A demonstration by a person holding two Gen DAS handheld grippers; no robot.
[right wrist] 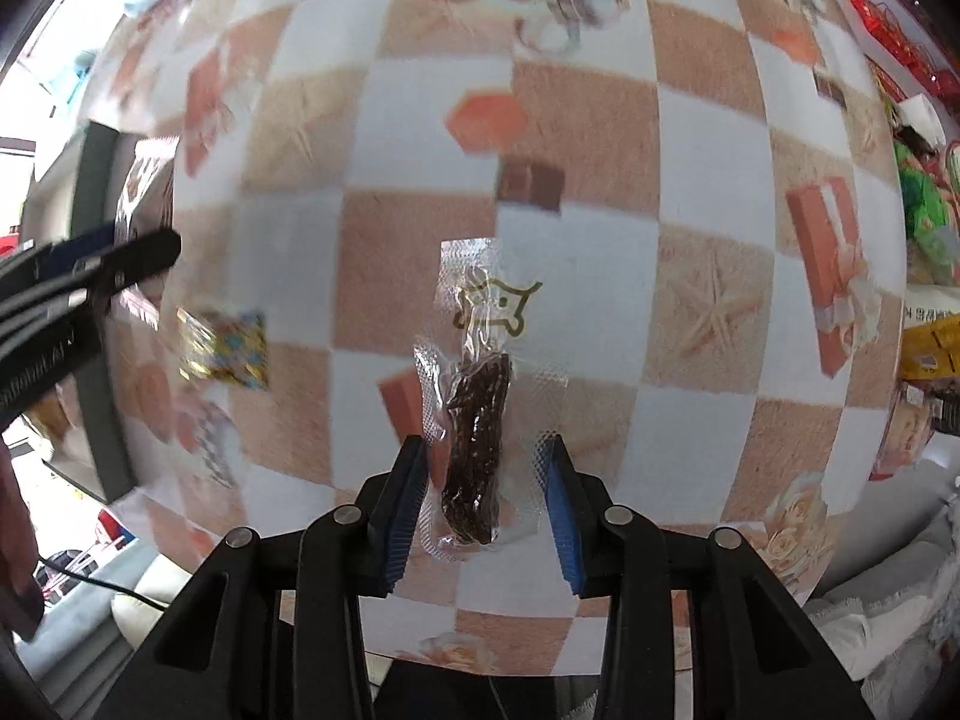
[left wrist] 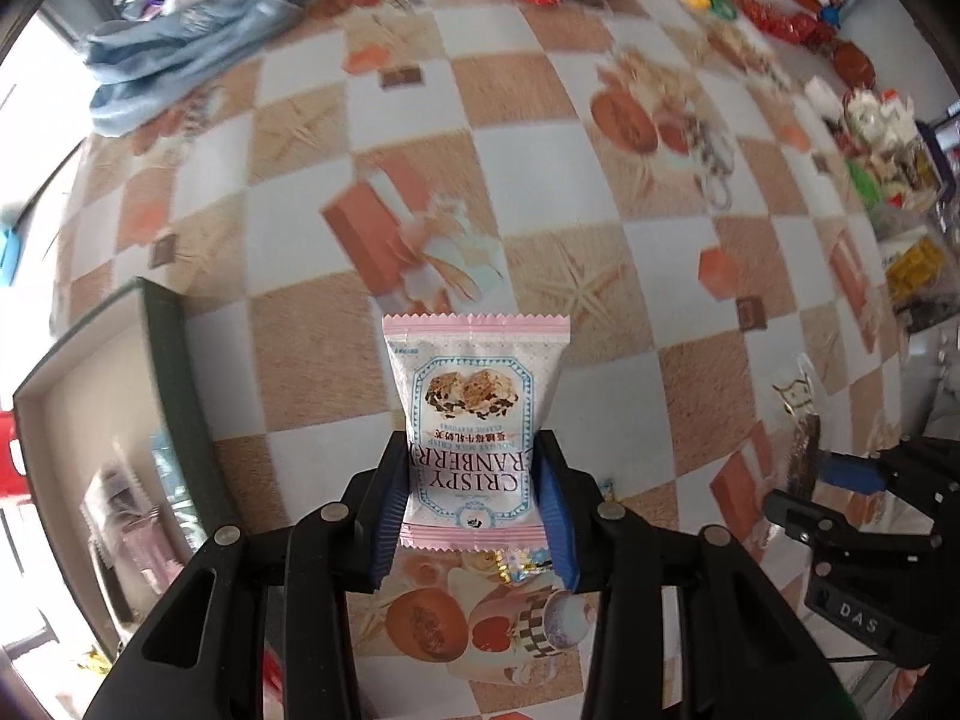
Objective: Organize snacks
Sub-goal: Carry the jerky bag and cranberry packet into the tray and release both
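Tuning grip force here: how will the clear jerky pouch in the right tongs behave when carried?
The clear jerky pouch is thin film with wide sealed margins, so probably floppy and light. The glossy plastic may slip between the right tongs. The dark strip inside looks stiffer.

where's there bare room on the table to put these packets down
Bare checkered tablecloth lies between the crumpled blue cloth, the dark-rimmed box and the right-hand snack pile. That pile and the far edge are crowded; a small colourful wrapper lies near the box.
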